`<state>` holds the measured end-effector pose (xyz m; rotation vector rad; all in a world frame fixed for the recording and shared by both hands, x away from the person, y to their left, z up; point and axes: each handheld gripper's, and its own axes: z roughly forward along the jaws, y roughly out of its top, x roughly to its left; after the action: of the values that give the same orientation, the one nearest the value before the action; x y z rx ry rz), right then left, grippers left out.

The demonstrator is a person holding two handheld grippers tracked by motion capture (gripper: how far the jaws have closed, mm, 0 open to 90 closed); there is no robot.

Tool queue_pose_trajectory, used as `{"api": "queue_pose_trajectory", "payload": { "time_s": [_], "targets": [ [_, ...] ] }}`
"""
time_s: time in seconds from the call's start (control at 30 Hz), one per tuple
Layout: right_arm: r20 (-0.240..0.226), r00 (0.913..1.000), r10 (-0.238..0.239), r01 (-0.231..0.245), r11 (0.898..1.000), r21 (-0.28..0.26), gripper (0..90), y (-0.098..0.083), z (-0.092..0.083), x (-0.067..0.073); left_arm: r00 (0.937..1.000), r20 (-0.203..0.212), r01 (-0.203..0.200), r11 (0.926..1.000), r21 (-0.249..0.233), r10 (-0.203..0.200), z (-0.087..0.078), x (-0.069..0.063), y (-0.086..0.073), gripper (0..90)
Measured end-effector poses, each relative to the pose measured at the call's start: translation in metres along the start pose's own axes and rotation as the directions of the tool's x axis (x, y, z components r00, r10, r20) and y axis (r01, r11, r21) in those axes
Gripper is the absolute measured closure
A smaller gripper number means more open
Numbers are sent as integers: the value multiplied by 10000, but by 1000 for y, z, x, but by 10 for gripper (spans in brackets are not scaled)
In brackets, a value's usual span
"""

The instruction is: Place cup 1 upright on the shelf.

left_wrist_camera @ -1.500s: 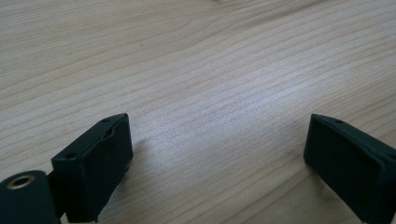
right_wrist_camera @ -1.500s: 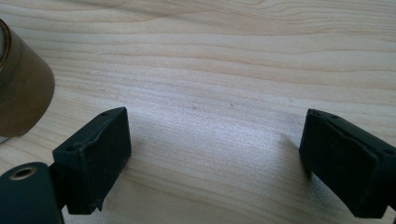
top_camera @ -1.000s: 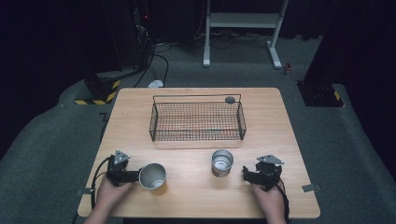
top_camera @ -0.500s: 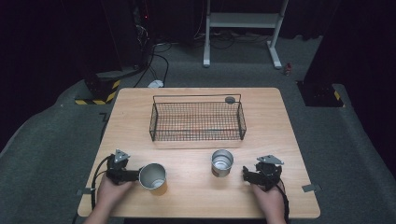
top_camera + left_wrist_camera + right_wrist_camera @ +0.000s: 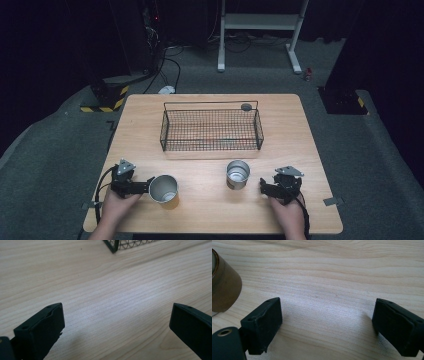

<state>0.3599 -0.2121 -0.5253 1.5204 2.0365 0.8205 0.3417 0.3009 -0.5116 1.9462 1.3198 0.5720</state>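
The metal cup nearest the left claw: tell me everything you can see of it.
The metal cup is a small, shiny, round vessel with an open mouth and a pale, reflective inside; its lower outer wall looks yellowish. It seems to lean toward the camera rather than stand straight. It rests on the wooden table at the front left, well in front of the wire basket. The left claw sits right against its left side; actual contact cannot be told. Its jaws have just been opening, nothing between them.
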Motion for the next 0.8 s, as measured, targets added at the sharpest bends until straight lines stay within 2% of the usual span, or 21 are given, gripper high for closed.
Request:
{"api": "queue_pose_trajectory", "payload": {
  "time_s": [0.03, 0.33, 0.53, 0.8],
  "targets": [
    [1, 10000, -2, 2, 10000, -2, 91, 0, 0, 0, 10000, -4, -24, 9998, -191, 24, -4, 0, 1, 2],
    [0, 10000, 2, -2, 10000, -1, 91, 0, 0, 0, 10000, -49, 72, 9978, -658, -76, -18, 0, 6, 2],
    [0, 10000, 0, 0, 10000, -1, 91, 0, 0, 0, 10000, -67, -61, 9965, -828, 56, -23, -2, 10, 2],
    [1, 10000, -1, 1, 10000, -1, 91, 0, 0, 0, 9997, -57, -235, 9908, -1333, 230, -43, -8, 18, 2]
  ]
}}
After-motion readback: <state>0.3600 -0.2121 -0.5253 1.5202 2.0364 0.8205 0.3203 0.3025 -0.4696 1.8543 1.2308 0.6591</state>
